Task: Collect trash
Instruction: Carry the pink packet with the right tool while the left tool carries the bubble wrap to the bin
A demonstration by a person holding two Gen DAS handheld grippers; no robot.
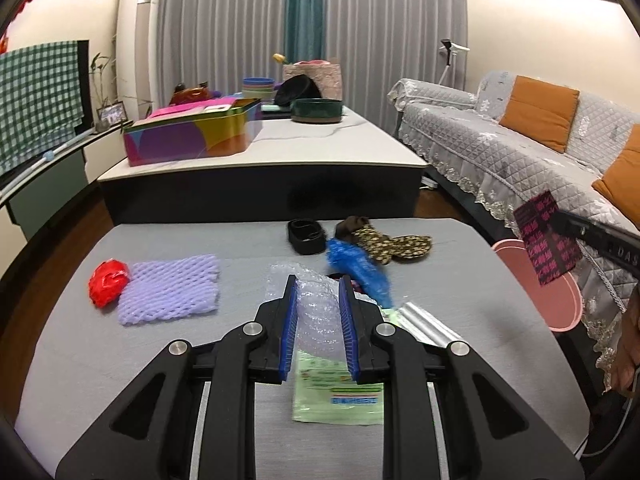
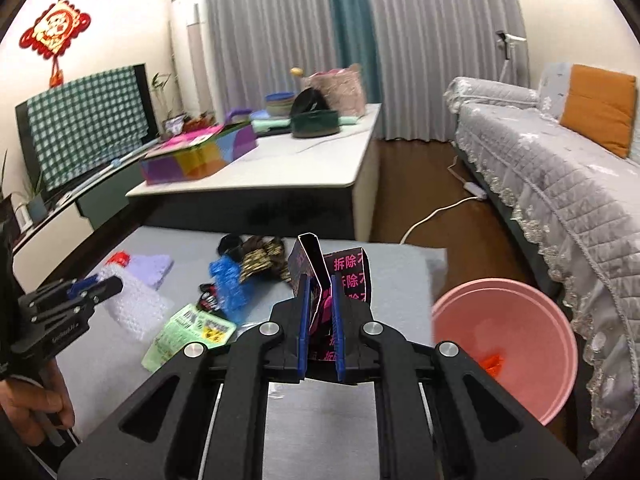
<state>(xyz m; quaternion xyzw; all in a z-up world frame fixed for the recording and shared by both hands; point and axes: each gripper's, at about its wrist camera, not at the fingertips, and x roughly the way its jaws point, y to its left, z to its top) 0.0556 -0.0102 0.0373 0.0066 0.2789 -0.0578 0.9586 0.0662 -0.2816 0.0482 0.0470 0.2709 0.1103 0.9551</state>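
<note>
Because the left gripper point(image 1: 318, 300) pinches only a loose fold of the bubble wrap point(image 1: 316, 312), the left wrist view suggests the springy sheet could slide free above the grey table point(image 1: 80, 340); it looks clear, crumpled and light, trailing over a green packet point(image 1: 340, 396). In the right wrist view, the right gripper point(image 2: 320, 300) is clamped on a black-and-pink carton point(image 2: 340, 276), flattened and creased, held near the pink basin point(image 2: 504, 344); a shallow grip could let it tip and fall short of the rim.
</note>
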